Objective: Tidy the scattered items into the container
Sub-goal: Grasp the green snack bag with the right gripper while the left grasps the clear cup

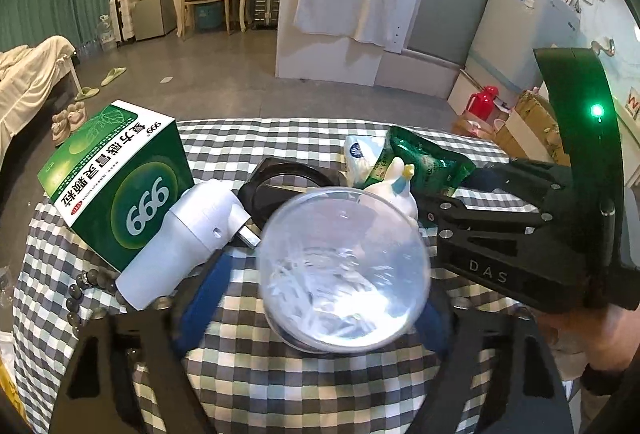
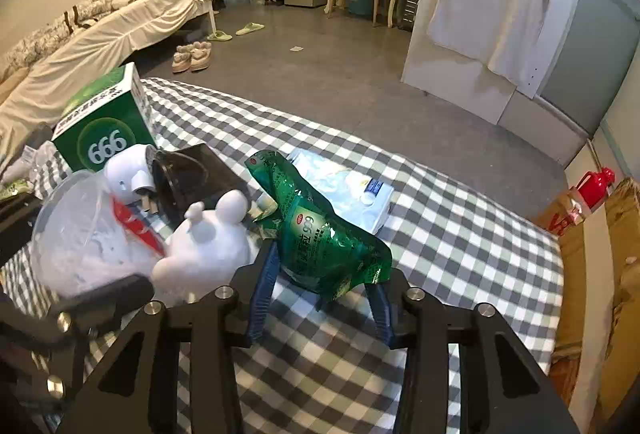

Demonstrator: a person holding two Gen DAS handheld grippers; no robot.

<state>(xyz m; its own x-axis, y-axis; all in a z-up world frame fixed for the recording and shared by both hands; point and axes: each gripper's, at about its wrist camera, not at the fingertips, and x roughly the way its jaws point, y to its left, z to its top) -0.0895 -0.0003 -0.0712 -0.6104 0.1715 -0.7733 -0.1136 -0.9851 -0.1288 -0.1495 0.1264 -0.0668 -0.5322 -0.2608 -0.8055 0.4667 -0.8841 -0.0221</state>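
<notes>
**Both grippers closed on items at the crowded near side of the worktop**

My left gripper (image 1: pixel 304 298) has its blue fingers (image 1: pixel 204 298) pressed against the two sides of a clear round tub (image 1: pixel 344 274) with white shreds inside; the tub looks blurred. My right gripper (image 2: pixel 320 298) has its fingers (image 2: pixel 262 298) clamped on the lower part of a crumpled green packet (image 2: pixel 320 234), which stands tilted above the checked cloth.

The clutter sits tight. The green box (image 1: pixel 120 185) leans at the left edge of the worktop (image 1: pixel 280 374), with a white plug-in device (image 1: pixel 176 246) touching its front face. A string of dark beads (image 1: pixel 80 294) lies just beside that device, close to the left edge. Behind the tub I see a black container (image 1: pixel 288 181) lying on its side, mouth toward me. A white toy figure (image 2: pixel 208 246) sits between the tub and the packet, touching or nearly touching both. A white tissue pack (image 2: pixel 352 193) lies just behind the packet.

From the right wrist view, the right and far parts of the cloth are bare up to the edge. Beyond the far edge there is only grey floor (image 2: pixel 320 73). The near strip under my fingers is bare too.
</notes>
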